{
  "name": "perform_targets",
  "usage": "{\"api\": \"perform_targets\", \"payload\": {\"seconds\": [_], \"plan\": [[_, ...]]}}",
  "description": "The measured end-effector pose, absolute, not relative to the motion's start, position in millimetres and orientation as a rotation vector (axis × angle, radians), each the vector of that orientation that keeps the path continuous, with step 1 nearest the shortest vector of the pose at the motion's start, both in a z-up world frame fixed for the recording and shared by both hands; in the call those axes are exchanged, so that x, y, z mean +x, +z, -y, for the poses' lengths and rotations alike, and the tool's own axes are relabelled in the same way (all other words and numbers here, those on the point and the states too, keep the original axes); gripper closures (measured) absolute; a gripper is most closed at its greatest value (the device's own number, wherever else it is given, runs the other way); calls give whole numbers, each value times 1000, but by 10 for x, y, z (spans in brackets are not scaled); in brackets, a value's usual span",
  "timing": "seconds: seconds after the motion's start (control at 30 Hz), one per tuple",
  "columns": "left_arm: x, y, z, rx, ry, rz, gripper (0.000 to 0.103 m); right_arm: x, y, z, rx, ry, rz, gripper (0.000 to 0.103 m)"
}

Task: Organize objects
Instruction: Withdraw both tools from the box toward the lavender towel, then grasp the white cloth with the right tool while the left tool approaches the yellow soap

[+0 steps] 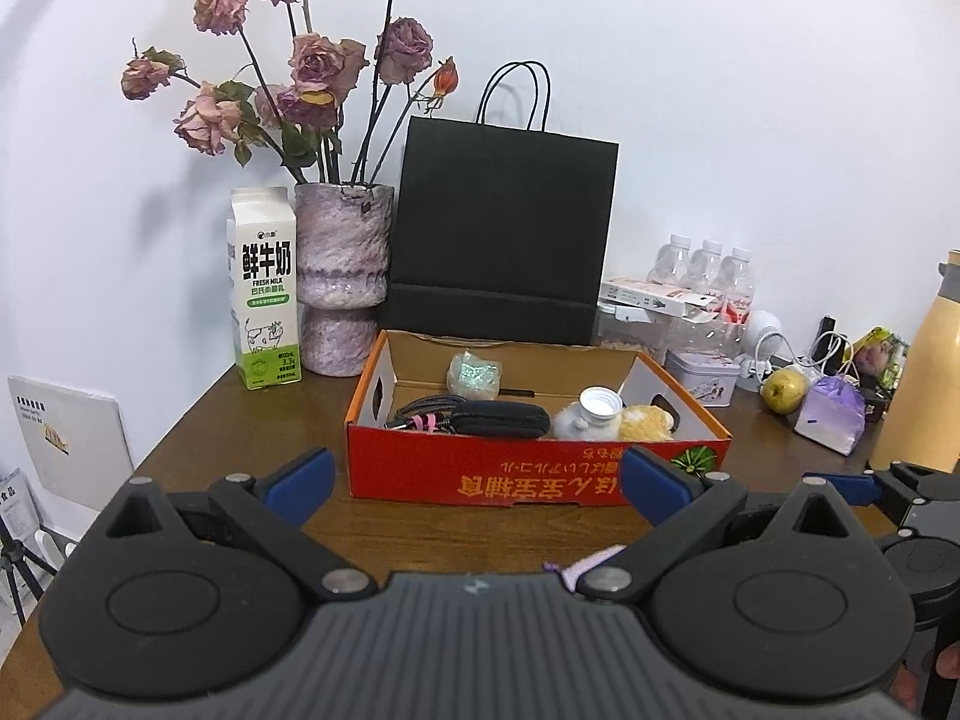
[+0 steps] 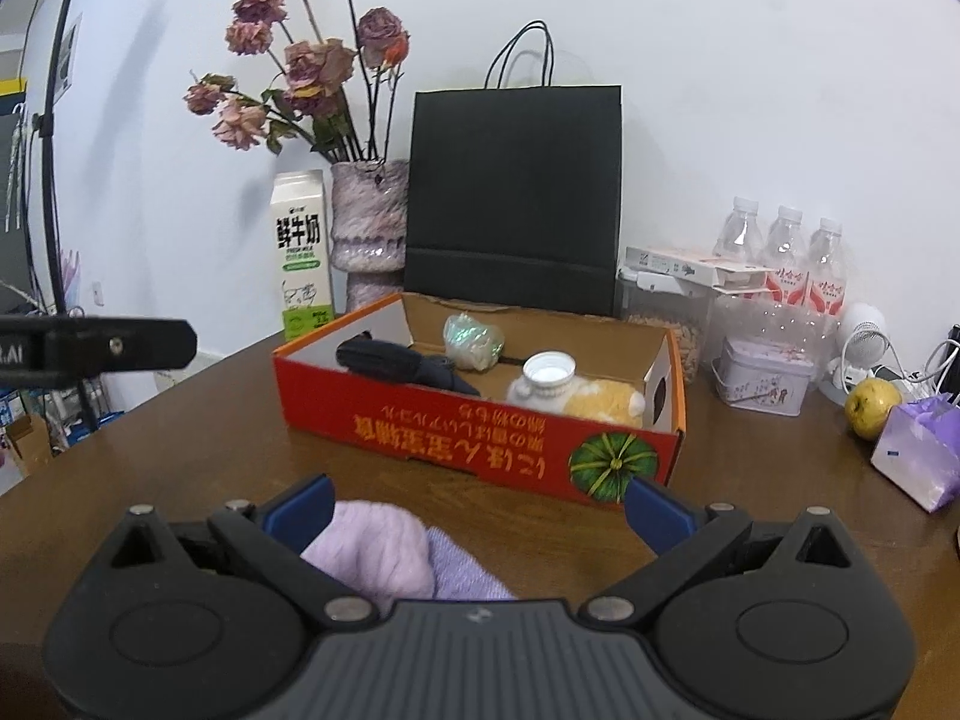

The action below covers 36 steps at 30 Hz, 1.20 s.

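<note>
Both claws are spread: the right gripper (image 2: pixel 477 507) straddles a fuzzy lilac knit (image 2: pixel 384 546) at lower centre; the left gripper (image 1: pixel 477 480) faces the glossy red cardboard box (image 1: pixel 528 468) on a brown wooden table (image 1: pixel 240 420).

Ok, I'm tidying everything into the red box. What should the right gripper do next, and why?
Probably shut the right gripper on the purple knit item. Its jaws stand open around it, and it lies on the table outside the red box.

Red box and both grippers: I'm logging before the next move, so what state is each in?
Red box: open-topped, holding items.
White bottle: in the box, cap on.
Black bag: upright behind the box.
Left gripper: open, empty.
Right gripper: open, lilac cloth between the fingers.
</note>
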State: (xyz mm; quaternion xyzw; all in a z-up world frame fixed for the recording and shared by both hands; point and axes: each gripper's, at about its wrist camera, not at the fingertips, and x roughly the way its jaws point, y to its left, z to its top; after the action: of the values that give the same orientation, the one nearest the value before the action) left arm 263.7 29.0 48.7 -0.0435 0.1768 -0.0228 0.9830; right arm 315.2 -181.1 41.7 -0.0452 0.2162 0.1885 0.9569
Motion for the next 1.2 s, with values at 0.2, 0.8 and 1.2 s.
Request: {"api": "perform_targets", "payload": {"seconds": [0.2, 0.8, 1.2], "plan": [[2468, 398, -337, -92, -43, -375, 0, 3018, 365, 1821, -97, 387, -458, 0], [2086, -47, -480, -52, -14, -473, 0, 2598, 71, 1902, -125, 382, -549, 0], [2124, -216, -482, -29, -24, -518, 0, 2623, -147, 1957, -164, 358, -632, 0]]}}
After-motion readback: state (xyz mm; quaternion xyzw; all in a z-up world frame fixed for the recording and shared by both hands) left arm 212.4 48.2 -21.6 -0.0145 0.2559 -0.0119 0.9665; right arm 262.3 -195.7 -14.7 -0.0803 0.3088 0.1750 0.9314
